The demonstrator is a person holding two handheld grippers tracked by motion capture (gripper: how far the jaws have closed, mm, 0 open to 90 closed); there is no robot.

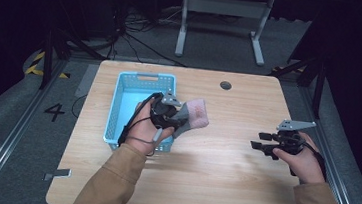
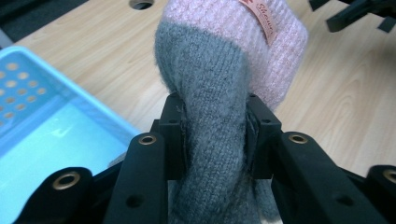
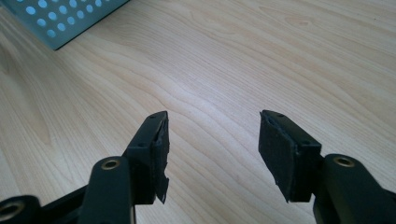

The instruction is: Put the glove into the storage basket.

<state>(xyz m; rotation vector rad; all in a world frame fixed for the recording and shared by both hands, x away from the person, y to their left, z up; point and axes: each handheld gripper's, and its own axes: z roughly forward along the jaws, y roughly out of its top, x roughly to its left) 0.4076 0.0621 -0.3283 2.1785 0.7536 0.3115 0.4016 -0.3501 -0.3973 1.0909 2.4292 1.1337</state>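
A knitted grey sock with a pink cuff [image 2: 219,79] and a small orange label is pinched between the pads of my left gripper [image 2: 212,135], lifted off the table. In the high view the left gripper [image 1: 175,115] holds the sock [image 1: 195,114] just past the right wall of the light blue basket [image 1: 119,101], pink end pointing right. My right gripper [image 1: 261,141] rests at the table's right side, jaws open and pointing left. In the right gripper view that gripper [image 3: 212,154] has only bare wood between its fingers.
The wooden table [image 1: 223,161] has a round cable hole [image 1: 226,85] near its far edge. A corner of the perforated basket [image 3: 65,18] shows in the right gripper view. Beyond the table stand a white frame [image 1: 222,20] and floor cables.
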